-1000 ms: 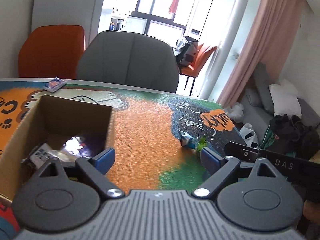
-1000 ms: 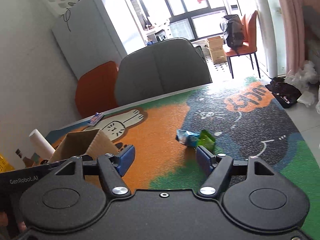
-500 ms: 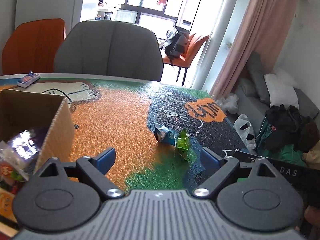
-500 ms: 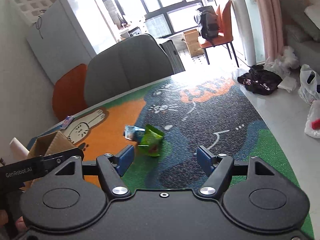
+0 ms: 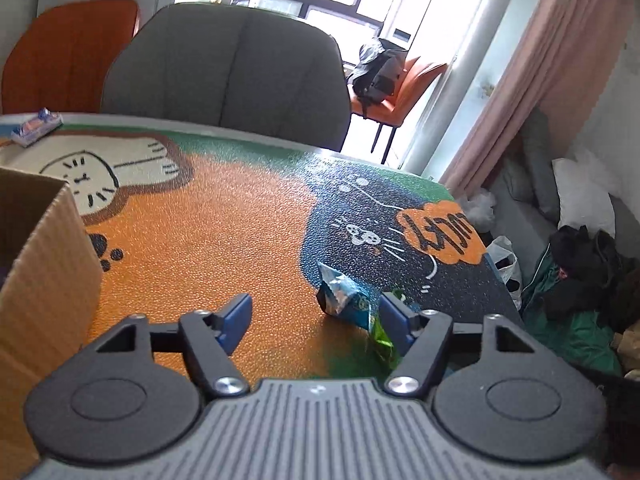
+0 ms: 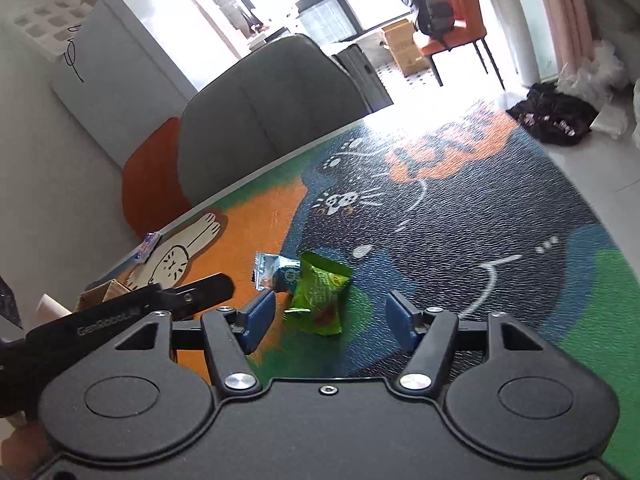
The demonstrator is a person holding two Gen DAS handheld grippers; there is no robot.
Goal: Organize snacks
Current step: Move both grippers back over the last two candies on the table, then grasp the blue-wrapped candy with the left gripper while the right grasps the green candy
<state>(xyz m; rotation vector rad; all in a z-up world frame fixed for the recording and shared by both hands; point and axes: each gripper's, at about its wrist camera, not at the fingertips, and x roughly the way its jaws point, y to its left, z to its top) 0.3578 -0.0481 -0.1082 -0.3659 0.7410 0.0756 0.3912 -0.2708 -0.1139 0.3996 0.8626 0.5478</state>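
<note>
— Where do we have the snacks?

— The blue snack packet (image 6: 278, 274) and the green snack packet (image 6: 324, 298) lie touching on the cartoon table mat (image 6: 500, 216), well apart from the cardboard box (image 5: 44, 280) on the left.

— And our jaws?

— Our left gripper (image 5: 316, 316) is closing, its pads not yet pressing; the blue packet sits near its right finger. Our right gripper (image 6: 330, 316) is closing too, the green packet between its fingers, untouched.
</note>
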